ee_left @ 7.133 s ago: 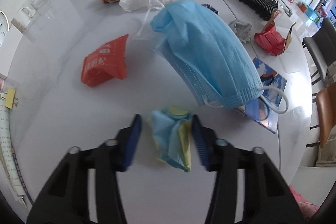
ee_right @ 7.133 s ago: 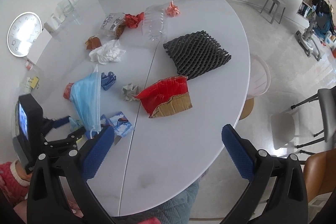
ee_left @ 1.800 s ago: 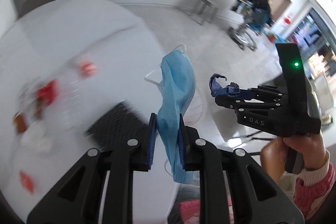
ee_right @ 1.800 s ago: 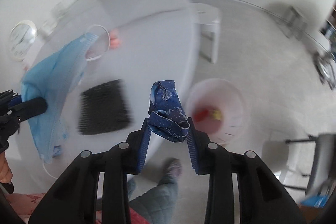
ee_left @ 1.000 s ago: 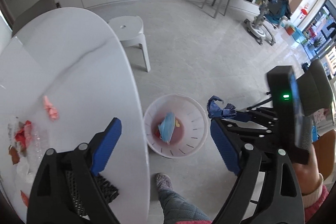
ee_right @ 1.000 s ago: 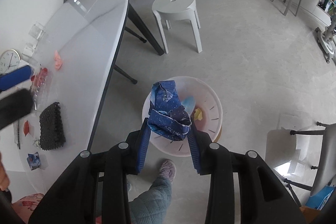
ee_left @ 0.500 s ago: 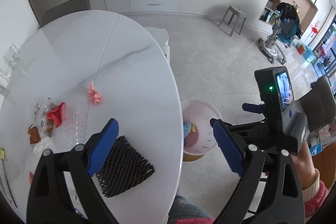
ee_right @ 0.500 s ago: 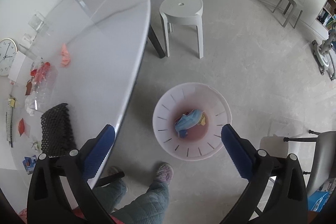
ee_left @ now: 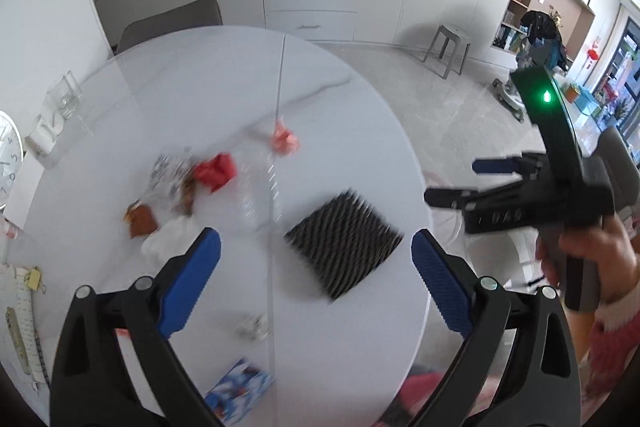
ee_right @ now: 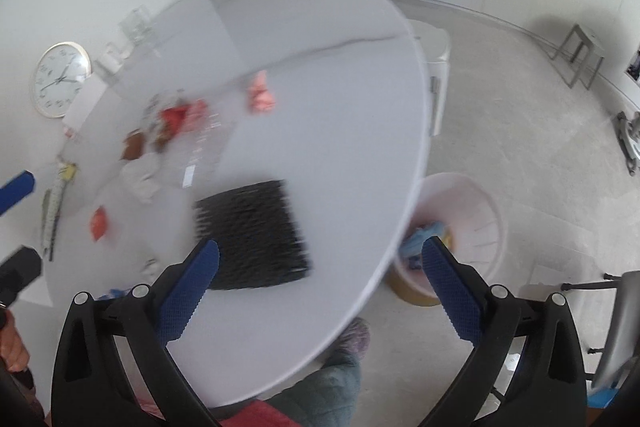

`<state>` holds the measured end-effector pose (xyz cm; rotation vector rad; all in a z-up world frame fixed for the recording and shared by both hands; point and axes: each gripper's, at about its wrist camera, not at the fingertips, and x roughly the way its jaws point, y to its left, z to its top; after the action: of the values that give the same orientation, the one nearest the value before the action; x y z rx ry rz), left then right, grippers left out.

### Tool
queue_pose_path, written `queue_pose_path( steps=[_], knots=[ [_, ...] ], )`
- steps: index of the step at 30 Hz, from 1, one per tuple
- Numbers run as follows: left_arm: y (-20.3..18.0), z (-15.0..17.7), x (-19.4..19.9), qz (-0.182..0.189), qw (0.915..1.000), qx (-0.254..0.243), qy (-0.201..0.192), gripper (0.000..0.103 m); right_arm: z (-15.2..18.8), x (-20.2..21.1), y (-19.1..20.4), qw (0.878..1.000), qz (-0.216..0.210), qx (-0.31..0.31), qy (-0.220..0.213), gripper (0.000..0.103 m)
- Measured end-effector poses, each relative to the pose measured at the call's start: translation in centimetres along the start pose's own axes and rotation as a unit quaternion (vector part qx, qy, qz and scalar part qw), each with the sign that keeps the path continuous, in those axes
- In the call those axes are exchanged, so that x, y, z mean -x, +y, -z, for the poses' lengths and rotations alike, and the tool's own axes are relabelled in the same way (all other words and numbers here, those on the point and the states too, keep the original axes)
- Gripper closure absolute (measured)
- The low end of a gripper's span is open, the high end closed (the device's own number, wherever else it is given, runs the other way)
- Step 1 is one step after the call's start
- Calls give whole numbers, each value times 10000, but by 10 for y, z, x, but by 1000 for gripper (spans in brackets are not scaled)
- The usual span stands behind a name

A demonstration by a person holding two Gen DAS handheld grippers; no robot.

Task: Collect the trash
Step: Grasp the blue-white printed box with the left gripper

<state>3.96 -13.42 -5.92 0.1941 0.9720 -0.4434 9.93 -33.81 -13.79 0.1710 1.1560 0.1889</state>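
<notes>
Hovering above the round white tabletop (ee_left: 328, 107), the left tool (ee_left: 316, 279) and the right tool (ee_right: 320, 279) both gape wide with nothing between their blue pads. Trash lies scattered on the tabletop: a black mesh mat (ee_left: 344, 247), a red wrapper (ee_left: 214, 171), a pink scrap (ee_left: 285, 143), a white tissue (ee_left: 168, 239) and a blue packet (ee_left: 240, 389). On the floor beside the tabletop stands a pink bin (ee_right: 476, 223) with blue trash (ee_right: 420, 237) inside

wall clock (ee_right: 61, 79) — numerals blurred, no readable text
</notes>
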Motion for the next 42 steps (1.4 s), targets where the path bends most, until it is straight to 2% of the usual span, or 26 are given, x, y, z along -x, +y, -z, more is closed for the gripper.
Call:
queue_pose_path(
  steps=[4, 7, 13, 16, 18, 22, 23, 26, 29, 33, 37, 38, 39, 41, 42],
  knots=[
    [45, 53, 9, 13, 9996, -136, 237, 11, 17, -18, 56, 9989, -264, 266, 269, 2],
    [70, 90, 3, 121, 9981, -292, 522, 11, 29, -31, 91, 9975, -294, 444, 458, 3],
    [79, 138, -31, 197, 9909, -978, 904, 11, 53, -50, 130, 9956, -256, 542, 718, 3],
    [82, 153, -53, 282, 9870, -1197, 1036, 16, 60, -55, 138, 9957, -195, 482, 768, 3],
    [83, 159, -64, 280, 9846, -1316, 1119, 24, 63, -57, 141, 9959, -162, 421, 788, 3],
    [84, 168, -75, 381, 9809, -1498, 1177, 33, 69, -60, 145, 9961, -83, 298, 830, 2],
    [86, 170, -76, 474, 9808, -1474, 1183, 39, 70, -61, 146, 9960, -80, 280, 843, 2],
    [91, 171, -75, 845, 9810, -1255, 1215, 56, 72, -66, 149, 9954, -106, 300, 905, 2],
    [95, 171, -73, 855, 9838, -1083, 1144, 73, 73, -72, 157, 9940, -183, 494, 959, 3],
    [110, 168, -75, 1041, 9863, -543, 1157, 83, 70, -86, 172, 9897, -241, 902, 1083, 3],
    [120, 169, -72, 1072, 9859, -198, 1266, 81, 66, -96, 182, 9852, -275, 1197, 1195, 3],
    [122, 170, -69, 1061, 9860, -110, 1281, 69, 64, -97, 183, 9847, -304, 1221, 1210, 3],
    [123, 169, -67, 1051, 9862, -65, 1279, 46, 63, -98, 184, 9844, -336, 1233, 1213, 3],
    [124, 169, -56, 945, 9895, -31, 1095, 24, 60, -98, 183, 9841, -357, 1247, 1210, 3],
    [123, 169, -51, 949, 9902, -61, 1020, 20, 59, -98, 182, 9841, -353, 1250, 1209, 3]
  ],
)
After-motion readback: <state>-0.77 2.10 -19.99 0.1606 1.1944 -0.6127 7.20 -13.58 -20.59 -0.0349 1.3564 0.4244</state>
